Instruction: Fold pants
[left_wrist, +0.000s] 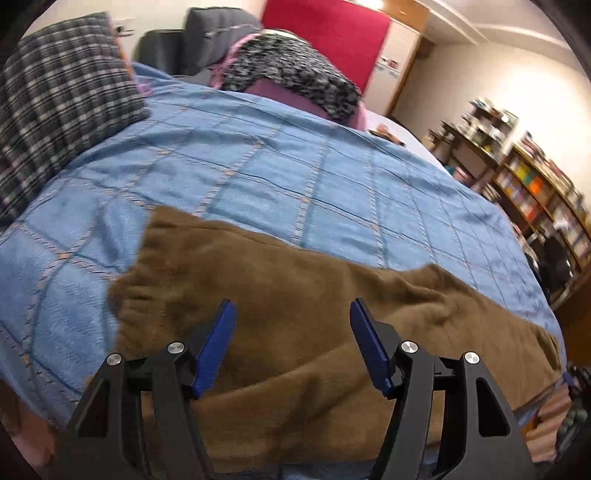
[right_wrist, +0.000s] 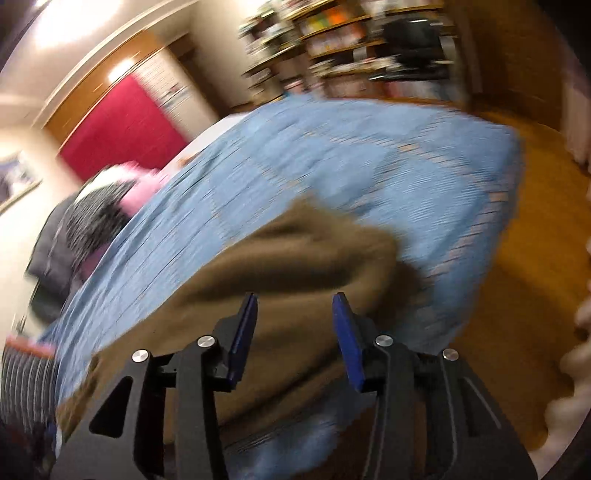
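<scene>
- Across the near part of a blue checked bedspread (left_wrist: 295, 177), brown pants (left_wrist: 295, 295) are laid out flat.
- Above the pants, the left gripper (left_wrist: 292, 314) is held with jaws spread and nothing between them.
- The right gripper (right_wrist: 294, 308) is seen parted too, gripping nothing, in a blurred view.
- A plaid garment (left_wrist: 62, 110) is piled at the far left.

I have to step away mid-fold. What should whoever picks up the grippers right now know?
Left hand-held gripper: open, empty, over the pants.
Right hand-held gripper: open, nothing between its pads, over the pants; its view is blurred.
Pants: brown, lying lengthwise along the near edge of the blue bedspread, gathered end at the left in the left view.
Done: cannot tell how many folds are in.
Left: regrip and finish folding.
</scene>
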